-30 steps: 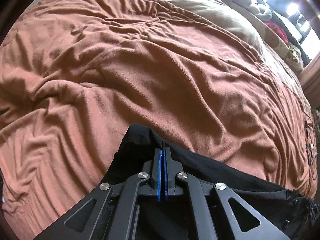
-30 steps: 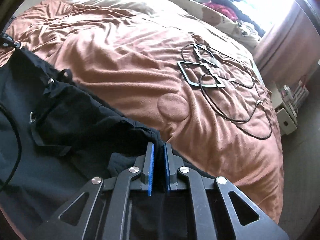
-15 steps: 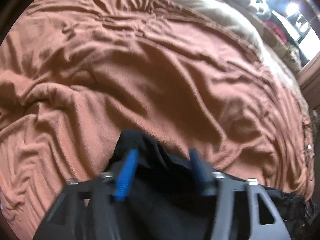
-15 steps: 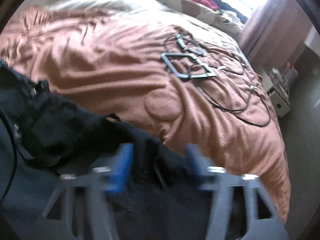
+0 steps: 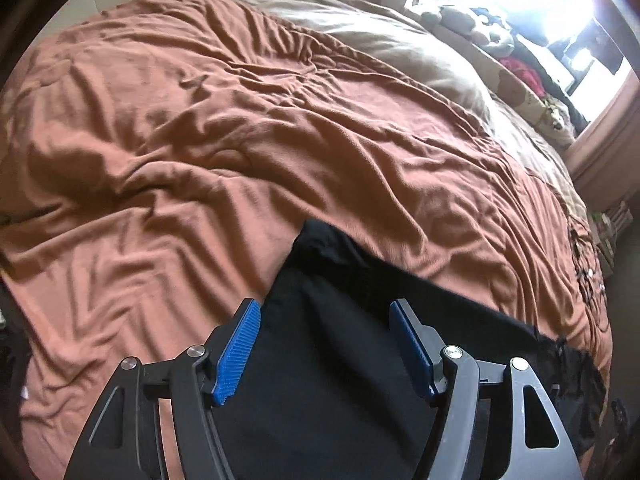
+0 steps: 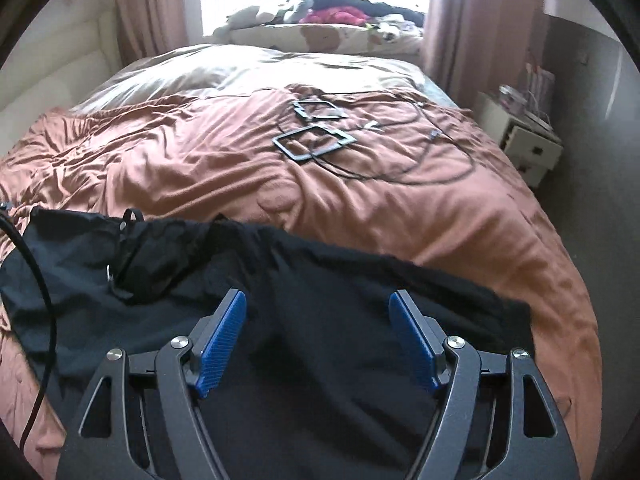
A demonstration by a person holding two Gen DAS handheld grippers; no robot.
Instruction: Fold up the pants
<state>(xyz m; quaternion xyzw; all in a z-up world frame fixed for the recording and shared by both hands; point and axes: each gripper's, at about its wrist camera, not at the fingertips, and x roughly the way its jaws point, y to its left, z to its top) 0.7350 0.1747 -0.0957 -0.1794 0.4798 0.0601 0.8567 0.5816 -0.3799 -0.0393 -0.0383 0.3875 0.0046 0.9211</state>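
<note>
Black pants (image 5: 352, 280) lie flat on a rumpled rust-brown bedspread (image 5: 240, 140), one corner pointing up the bed. My left gripper (image 5: 324, 306) hovers above that corner, open, with its blue pads (image 5: 236, 356) clear of the cloth. In the right wrist view the pants (image 6: 340, 272) stretch across the near end of the bedspread (image 6: 200, 160), their belt-loop and buckle end bunched at the left. My right gripper (image 6: 317, 295) hangs open above the fabric and holds nothing.
Two square black frames and loops of thin cable (image 6: 314, 142) lie on the bed beyond the pants. A black cord (image 6: 40, 300) crosses the pants' left end. A white nightstand (image 6: 520, 140) stands to the right, a beige pillow (image 5: 400, 48) at the head.
Both grippers were shut on the pants' edge and have let go and opened wide. Both have lifted and drawn back, and the right one has rolled level.
</note>
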